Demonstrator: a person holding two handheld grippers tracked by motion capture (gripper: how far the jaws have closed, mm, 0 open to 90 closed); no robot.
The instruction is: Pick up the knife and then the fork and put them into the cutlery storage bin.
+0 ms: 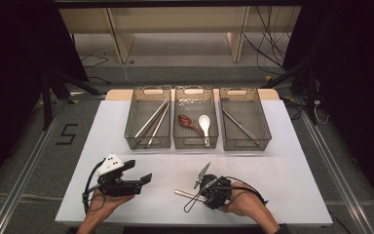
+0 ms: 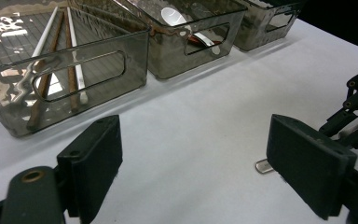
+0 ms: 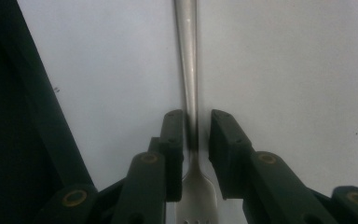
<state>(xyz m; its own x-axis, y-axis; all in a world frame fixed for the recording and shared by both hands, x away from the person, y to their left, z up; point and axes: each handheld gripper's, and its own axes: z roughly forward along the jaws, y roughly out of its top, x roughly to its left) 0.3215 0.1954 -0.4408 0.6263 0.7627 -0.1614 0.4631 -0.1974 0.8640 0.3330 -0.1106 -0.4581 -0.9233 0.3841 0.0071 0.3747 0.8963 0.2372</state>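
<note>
The work looks like sorting cutlery into the three bins, and most of it seems done: the left bin (image 1: 147, 124) holds chopsticks (image 1: 152, 120), the middle bin (image 1: 195, 124) two spoons (image 1: 197, 125), the right bin (image 1: 244, 125) a long metal piece. One fork (image 3: 189, 84) lies on the white table (image 1: 282, 170), well in front of the middle bin. The right gripper (image 3: 196, 140) straddles its neck, jaws nearly pressed on it but a sliver of gap shows. The left gripper (image 2: 193, 158) waits spread and empty. Left to do, I judge: pinch, lift, carry to a bin
</note>
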